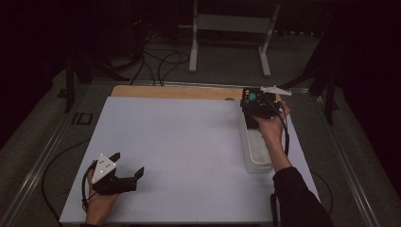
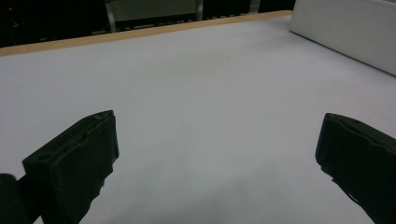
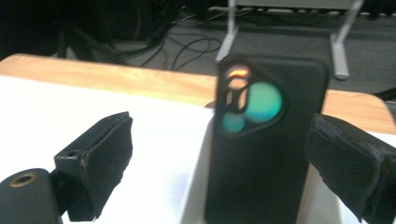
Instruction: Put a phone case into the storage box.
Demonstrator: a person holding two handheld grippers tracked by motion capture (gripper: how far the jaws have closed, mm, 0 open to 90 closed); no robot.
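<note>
**Black phone standing between the right claw's jaws above the clear bin**

A black phone [image 3: 261,140], its camera lenses facing the lens, was seen upright between the jaws of the right claw [image 3: 219,163]. The right-hand jaw lay against or just beside the phone's edge, while the left-hand jaw stood well apart from it; whether the phone was truly gripped could not be told. In the high view the phone [image 1: 252,97] was located at the far right of the bench, over the far end of a clear plastic bin [image 1: 255,156].

The bench [image 1: 189,142] was covered by a white sheet, with a wooden edge [image 1: 175,91] exposed along the far side. Beyond it, grey carpet, loose black cables [image 1: 161,61] and a white metal stand [image 1: 231,33] were visible in a dark room.

The right hand [image 1: 270,124] was stretched forward from a dark sleeve over the bin. The left claw [image 1: 124,169] was held low at the near left corner, jaws spread wide and empty over the bare sheet.
</note>
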